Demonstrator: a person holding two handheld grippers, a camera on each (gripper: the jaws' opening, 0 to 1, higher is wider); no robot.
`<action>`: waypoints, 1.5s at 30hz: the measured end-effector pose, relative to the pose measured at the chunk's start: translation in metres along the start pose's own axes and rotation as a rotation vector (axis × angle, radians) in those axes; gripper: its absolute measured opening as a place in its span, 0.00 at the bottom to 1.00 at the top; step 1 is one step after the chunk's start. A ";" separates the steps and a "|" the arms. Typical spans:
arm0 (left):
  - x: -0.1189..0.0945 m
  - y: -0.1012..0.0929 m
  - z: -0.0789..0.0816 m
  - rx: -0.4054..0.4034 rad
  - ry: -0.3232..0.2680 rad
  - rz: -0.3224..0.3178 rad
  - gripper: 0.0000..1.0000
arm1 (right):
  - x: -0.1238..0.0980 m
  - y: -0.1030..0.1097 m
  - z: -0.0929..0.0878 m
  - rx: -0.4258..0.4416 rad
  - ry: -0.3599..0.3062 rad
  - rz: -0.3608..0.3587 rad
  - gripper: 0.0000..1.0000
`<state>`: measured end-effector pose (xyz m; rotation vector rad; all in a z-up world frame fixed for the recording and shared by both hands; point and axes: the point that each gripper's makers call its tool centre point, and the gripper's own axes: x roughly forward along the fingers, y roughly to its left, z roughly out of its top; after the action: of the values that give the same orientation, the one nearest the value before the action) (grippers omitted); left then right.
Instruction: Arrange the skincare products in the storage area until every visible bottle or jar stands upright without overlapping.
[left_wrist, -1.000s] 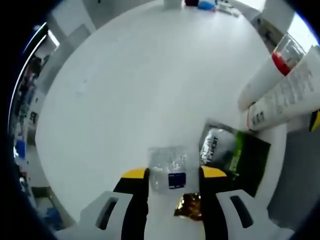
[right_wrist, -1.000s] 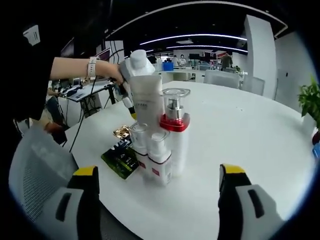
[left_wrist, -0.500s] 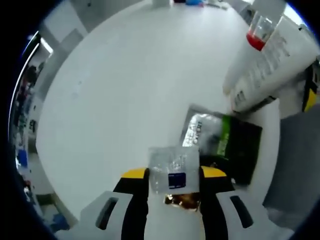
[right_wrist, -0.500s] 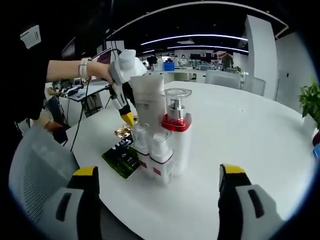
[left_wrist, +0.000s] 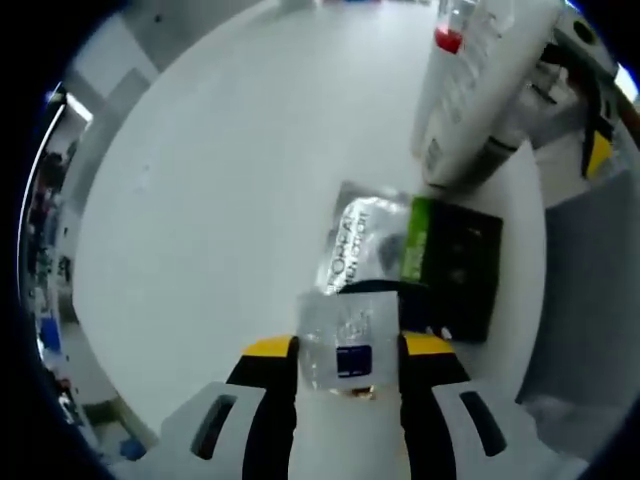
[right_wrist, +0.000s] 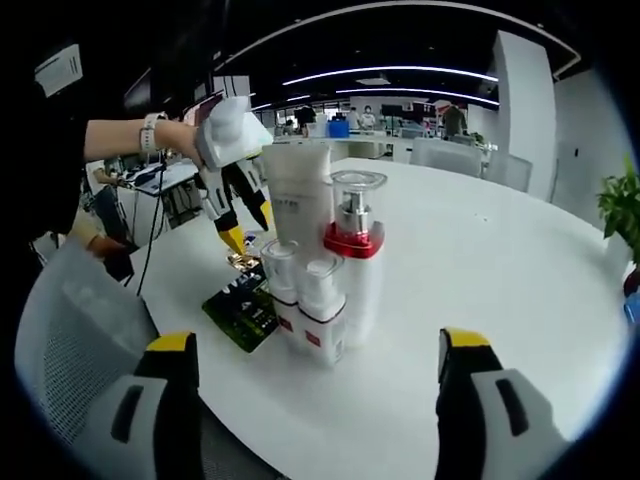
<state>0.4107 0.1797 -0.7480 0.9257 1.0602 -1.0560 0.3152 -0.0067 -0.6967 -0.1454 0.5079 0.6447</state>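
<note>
Left gripper (left_wrist: 348, 350): your jaws are closed on a small clear sachet (left_wrist: 345, 340), pinched by its sides between the yellow tips. In the right gripper view this gripper (right_wrist: 232, 205) hangs above the table, tips pointing down, beyond and left of the bottles.

Right gripper (right_wrist: 312, 372): your jaws stand wide apart with nothing between them, low in the frame, aimed at the bottle group, probably waiting for a turn.

Bottle group: dead ahead of the right jaws, midway between them, four products stand upright and close together: a tall white tube (right_wrist: 299, 205), a pump bottle with a red collar (right_wrist: 354, 265), and two small white bottles (right_wrist: 320, 310) in front. Whether they touch is hard to tell.

Black and green packet (left_wrist: 420, 260): lies flat on the table just past the left jaw tips and slightly right, partly under the held sachet from this angle.

Gold wrapper (right_wrist: 243, 263): lies on the table left of the bottles, near the packet.

Table (right_wrist: 480, 270): white and round.

Judgement: the bottles already look upright; the flat sachets seem to be what remains to sort.
</note>
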 end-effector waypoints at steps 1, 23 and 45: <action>0.000 -0.001 -0.002 0.002 0.001 0.001 0.36 | 0.000 0.000 0.000 0.000 -0.001 0.001 1.00; 0.003 -0.050 -0.041 0.187 0.051 -0.117 0.36 | 0.000 0.004 -0.001 -0.022 0.009 0.008 1.00; 0.018 -0.074 -0.049 0.246 0.090 -0.160 0.36 | 0.000 0.006 -0.002 -0.032 0.012 0.013 0.99</action>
<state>0.3309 0.2042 -0.7840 1.1075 1.1089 -1.3092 0.3110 -0.0029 -0.6979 -0.1767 0.5108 0.6650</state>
